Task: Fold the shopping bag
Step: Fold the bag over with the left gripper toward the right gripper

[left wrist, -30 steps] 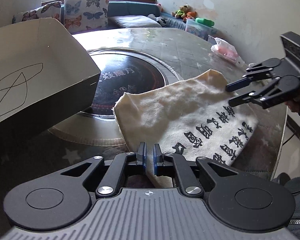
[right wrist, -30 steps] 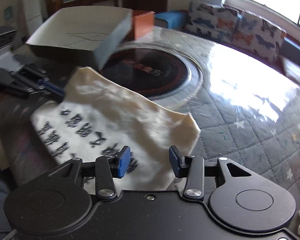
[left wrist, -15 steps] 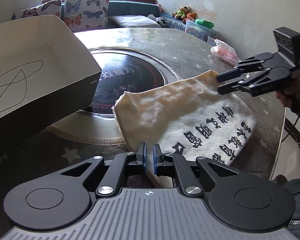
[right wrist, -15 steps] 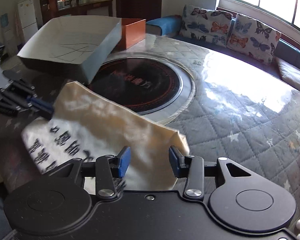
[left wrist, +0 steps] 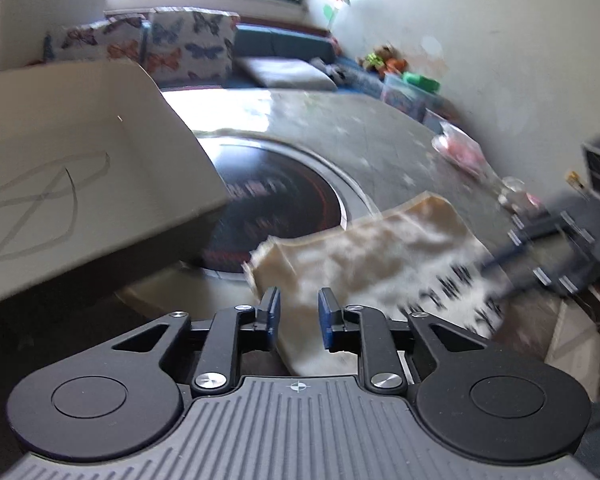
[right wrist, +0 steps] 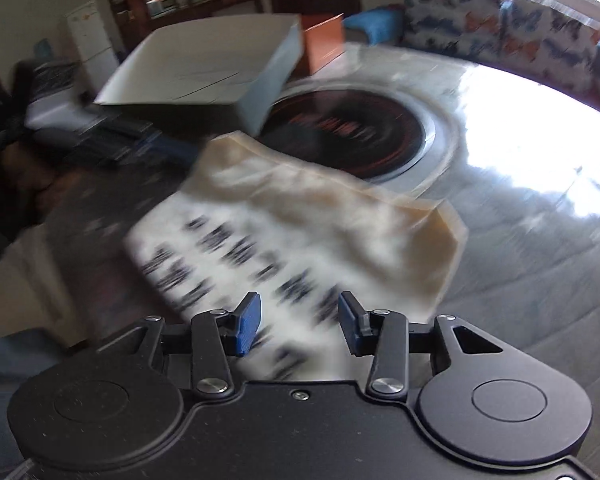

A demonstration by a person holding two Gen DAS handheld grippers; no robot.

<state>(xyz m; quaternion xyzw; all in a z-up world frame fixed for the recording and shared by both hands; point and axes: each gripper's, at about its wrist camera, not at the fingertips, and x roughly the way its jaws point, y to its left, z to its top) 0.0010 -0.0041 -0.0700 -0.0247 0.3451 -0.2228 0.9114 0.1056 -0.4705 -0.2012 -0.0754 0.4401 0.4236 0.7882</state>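
With the left tongs [left wrist: 299, 316] having just been opening off the cream canvas shopping bag with black lettering [left wrist: 364, 256], folded on the quilted grey desk [right wrist: 520, 248], and the right tongs [right wrist: 299, 322] spread empty above it, the released fold may spring apart.

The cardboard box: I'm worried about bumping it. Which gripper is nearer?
Left. The left gripper sits beside the cardboard box; the right gripper is across the canvas bag.

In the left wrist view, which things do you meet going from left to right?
Open white cardboard box → round black glass cooktop → cream cloth shopping bag with black characters → blurred right tool.
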